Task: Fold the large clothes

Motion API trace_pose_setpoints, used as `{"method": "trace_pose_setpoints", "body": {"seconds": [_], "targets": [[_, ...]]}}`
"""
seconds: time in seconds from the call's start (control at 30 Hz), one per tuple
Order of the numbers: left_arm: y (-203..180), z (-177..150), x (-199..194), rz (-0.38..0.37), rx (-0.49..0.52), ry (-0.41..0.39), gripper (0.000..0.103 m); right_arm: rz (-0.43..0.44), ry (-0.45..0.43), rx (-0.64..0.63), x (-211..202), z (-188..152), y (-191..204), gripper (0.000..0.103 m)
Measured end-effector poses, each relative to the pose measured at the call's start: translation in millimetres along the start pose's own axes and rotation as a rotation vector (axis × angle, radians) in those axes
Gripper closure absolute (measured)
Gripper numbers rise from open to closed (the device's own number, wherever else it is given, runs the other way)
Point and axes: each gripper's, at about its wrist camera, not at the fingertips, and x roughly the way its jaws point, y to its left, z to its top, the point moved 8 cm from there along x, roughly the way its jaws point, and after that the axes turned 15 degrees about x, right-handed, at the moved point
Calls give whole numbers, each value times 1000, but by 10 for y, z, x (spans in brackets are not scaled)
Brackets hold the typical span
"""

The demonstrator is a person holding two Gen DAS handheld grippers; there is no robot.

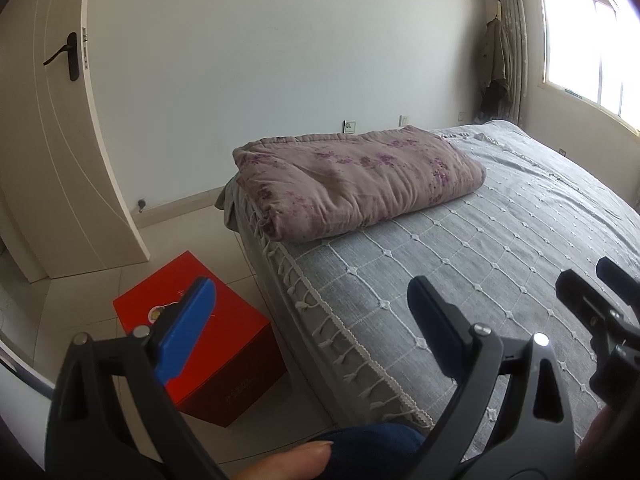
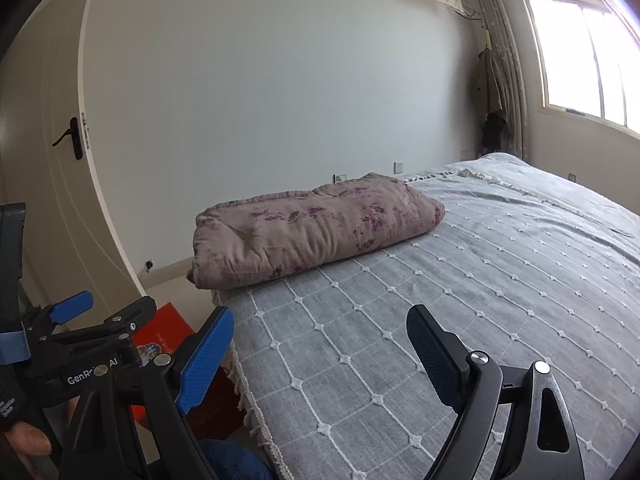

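A fingertip (image 1: 308, 460) of the person's left hand and a patch of blue fabric (image 1: 372, 440) sit at the very bottom of the left wrist view, just under the left gripper (image 1: 310, 320). Its jaws stand wide apart with nothing between them, one blue pad over the floor and the dark one over the bed edge. The right gripper (image 2: 320, 356) hovers above the near part of the bed, jaws likewise spread and empty.

The grey bedspread (image 2: 460, 300), quilted with a white diamond grid, has a tasselled fringe (image 1: 320, 320) running along its left edge. Beside that edge a red box (image 1: 224, 360) stands on the pale tiled floor (image 1: 80, 300), leaving a narrow strip of floor between bed and white door (image 1: 52, 140).

The folded pink floral quilt (image 1: 352, 176) lies at the far left corner of the bed, close to the fringe and well apart from both grippers. The wide stretch of bedspread between is bare and nearly flat.

A plain white wall (image 2: 260, 80) stands behind, with a bright window (image 2: 580, 60), a curtain (image 2: 500, 60) and hanging clothes (image 2: 492, 92) at the right.
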Motion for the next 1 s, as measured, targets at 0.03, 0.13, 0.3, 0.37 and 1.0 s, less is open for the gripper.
{"method": "trace_pose_setpoints", "body": {"seconds": [0.03,0.13,0.3,0.37,1.0], "targets": [[-1,1,-3,-2,-3,1,6,-3,2,1,7,-3,-5,13],[0,2,13,-6,-7,4,5,-6,8,4,21,-15,-12,13],[12,1,32,-5,-15,6,1,-10,12,1,48,-32,5,13],[10,0,32,-6,-16,7,1,-13,13,-1,56,-41,5,13],[-69,-33,61,-14,19,12,1,-13,22,3,88,-59,-11,13]]}}
